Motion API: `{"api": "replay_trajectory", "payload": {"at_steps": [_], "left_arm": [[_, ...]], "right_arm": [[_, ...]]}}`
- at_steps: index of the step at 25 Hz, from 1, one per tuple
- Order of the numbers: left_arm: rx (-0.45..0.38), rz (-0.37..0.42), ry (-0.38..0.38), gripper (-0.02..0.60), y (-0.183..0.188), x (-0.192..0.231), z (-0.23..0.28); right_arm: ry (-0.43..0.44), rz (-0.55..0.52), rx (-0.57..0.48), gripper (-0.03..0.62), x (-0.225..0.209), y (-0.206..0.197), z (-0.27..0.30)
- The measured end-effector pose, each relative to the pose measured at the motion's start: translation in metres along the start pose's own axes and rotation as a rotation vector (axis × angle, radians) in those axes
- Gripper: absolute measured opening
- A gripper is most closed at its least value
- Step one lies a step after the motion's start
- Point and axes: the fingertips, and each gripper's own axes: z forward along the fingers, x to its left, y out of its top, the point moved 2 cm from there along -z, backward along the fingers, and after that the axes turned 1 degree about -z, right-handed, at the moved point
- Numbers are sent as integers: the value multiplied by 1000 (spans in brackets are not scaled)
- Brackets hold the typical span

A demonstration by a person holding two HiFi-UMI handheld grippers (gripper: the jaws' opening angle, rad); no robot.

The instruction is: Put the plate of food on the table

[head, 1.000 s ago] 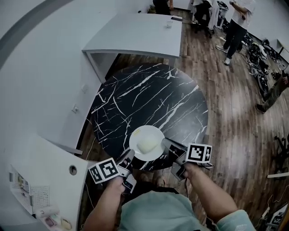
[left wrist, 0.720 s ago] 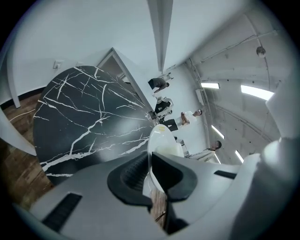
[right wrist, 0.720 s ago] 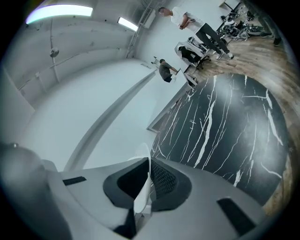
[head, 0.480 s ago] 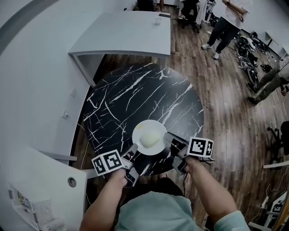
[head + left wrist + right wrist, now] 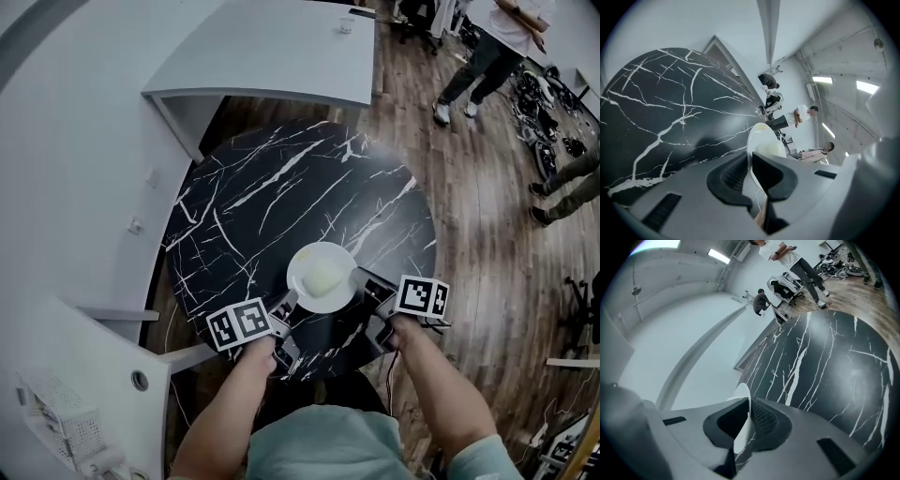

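Note:
A white plate (image 5: 302, 263) with a pale mound of food (image 5: 324, 275) sits low over the near part of the round black marble table (image 5: 272, 197). My left gripper (image 5: 284, 306) has the plate's near-left rim between its pads, and its jaws are opening. My right gripper (image 5: 365, 282) is shut on the near-right rim. In the left gripper view the plate (image 5: 761, 137) and food (image 5: 771, 149) stand on edge between the left gripper's (image 5: 751, 171) dark pads. In the right gripper view the thin rim (image 5: 742, 394) runs between the right gripper's (image 5: 749, 420) pads.
A white desk (image 5: 281, 47) with a small cup (image 5: 346, 25) stands beyond the table. A white counter (image 5: 66, 366) curves along the left. People stand on the wooden floor (image 5: 487, 234) at the upper right (image 5: 492, 42).
Both grippers have carried the plate forward from the table's near edge to a spot further in over the black top. The head view has shifted a little.

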Motion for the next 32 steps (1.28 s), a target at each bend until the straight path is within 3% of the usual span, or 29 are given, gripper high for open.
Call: {"api": "replay_trajectory", "payload": {"at_steps": [13,32], "left_arm": [[33,-43,71,35,-11,22,89],[58,-28,93,35,-20,35,122]], "right_arm": [[-75,54,41,18,-94,27,18],[-191,68,15,18,-131,25,20]]}}
